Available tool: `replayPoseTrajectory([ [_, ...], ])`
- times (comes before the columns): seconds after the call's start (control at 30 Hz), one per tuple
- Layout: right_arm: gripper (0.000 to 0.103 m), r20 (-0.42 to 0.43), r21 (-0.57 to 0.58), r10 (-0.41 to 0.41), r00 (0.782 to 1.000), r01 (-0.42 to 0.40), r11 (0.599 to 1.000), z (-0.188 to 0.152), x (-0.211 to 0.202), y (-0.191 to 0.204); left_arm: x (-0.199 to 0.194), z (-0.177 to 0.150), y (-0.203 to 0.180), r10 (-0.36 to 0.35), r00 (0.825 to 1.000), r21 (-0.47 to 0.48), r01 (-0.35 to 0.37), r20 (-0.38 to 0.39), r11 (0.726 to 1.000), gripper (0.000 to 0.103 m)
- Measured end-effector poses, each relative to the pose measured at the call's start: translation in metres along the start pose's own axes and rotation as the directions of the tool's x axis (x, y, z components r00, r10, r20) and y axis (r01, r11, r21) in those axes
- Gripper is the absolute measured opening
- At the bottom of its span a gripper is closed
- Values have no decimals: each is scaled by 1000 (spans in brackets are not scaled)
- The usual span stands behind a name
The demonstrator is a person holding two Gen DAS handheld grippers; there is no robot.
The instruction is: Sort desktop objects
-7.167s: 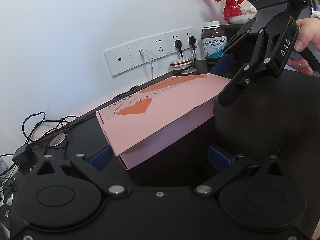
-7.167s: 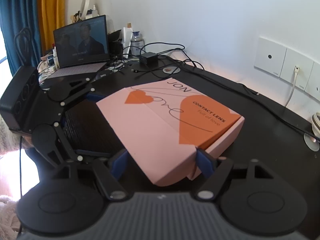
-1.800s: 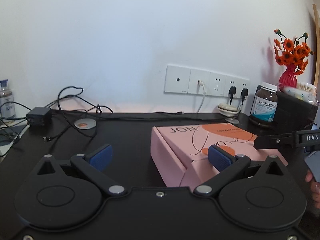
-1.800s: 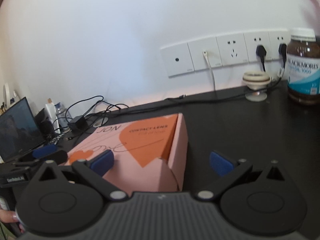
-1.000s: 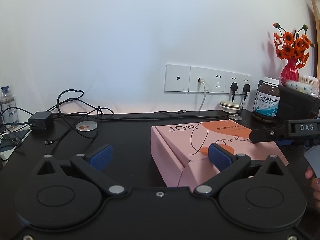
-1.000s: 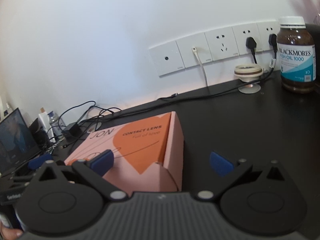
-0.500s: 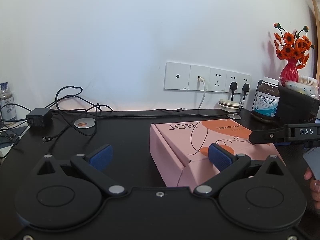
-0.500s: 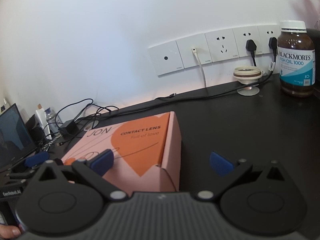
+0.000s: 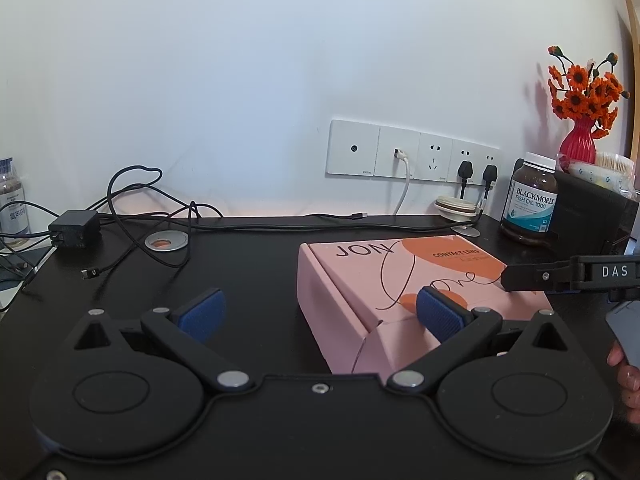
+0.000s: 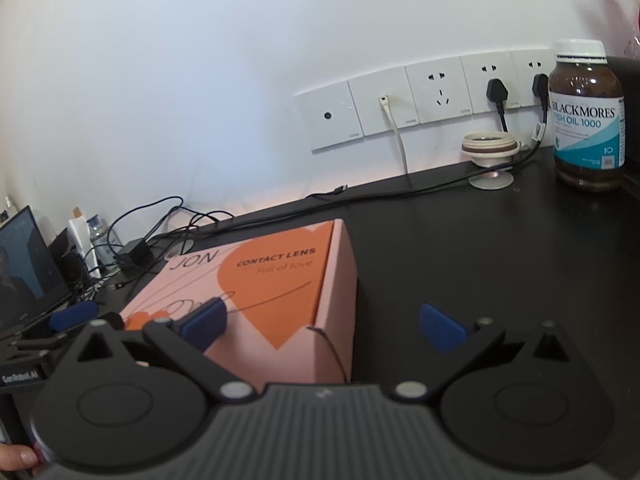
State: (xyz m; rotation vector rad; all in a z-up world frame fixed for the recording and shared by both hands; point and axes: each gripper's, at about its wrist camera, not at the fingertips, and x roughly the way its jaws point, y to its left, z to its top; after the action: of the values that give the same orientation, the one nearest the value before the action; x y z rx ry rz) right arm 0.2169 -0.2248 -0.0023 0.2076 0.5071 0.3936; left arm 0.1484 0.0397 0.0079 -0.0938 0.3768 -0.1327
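Observation:
A pink cardboard box (image 9: 404,276) printed with orange hearts and "CONTACT LENS" lies flat on the black desk (image 9: 248,264). My left gripper (image 9: 320,314) is open at the box's near left corner. Its right pad hangs over the lid and its left pad over bare desk. In the right wrist view the same box (image 10: 280,280) sits under my open right gripper (image 10: 322,326), at the box's other end. That gripper's left pad is above the lid and its right pad above the desk. No pad visibly clamps the box. A finger (image 9: 560,276) of the right gripper crosses above the lid.
A brown fish oil bottle (image 10: 586,120) stands at the back right beside a black container (image 9: 592,216) and a red vase of orange flowers (image 9: 580,144). A charger and tangled cables (image 9: 74,228) lie at the back left. A laptop (image 10: 24,268) stands further left.
Seven seconds ago the box was tilted up between both grippers; now it lies flat, turned toward the wall sockets. Over the last second both grippers have barely shifted.

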Motion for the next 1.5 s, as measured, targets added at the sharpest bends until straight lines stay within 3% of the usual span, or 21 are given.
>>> replayPoseTrajectory([
  [0.43,102,-5,-25,-6,1000,6,1000,0,-4,-1,3,0,-1,-36,999,1,36,-24,999,103],
  [0.67,102,-8,-43,-1,1000,1,999,-1,-8,-3,1,-1,-10,-14,1000,51,15,-17,999,103],
  [1.03,102,-9,-46,-13,1000,12,999,2,-9,1,-3,0,8,15,1000,-52,-16,-8,999,103],
  [1.5,102,-22,-33,-22,1000,22,999,4,-8,1,-6,2,-4,62,998,16,-62,6,998,103],
])
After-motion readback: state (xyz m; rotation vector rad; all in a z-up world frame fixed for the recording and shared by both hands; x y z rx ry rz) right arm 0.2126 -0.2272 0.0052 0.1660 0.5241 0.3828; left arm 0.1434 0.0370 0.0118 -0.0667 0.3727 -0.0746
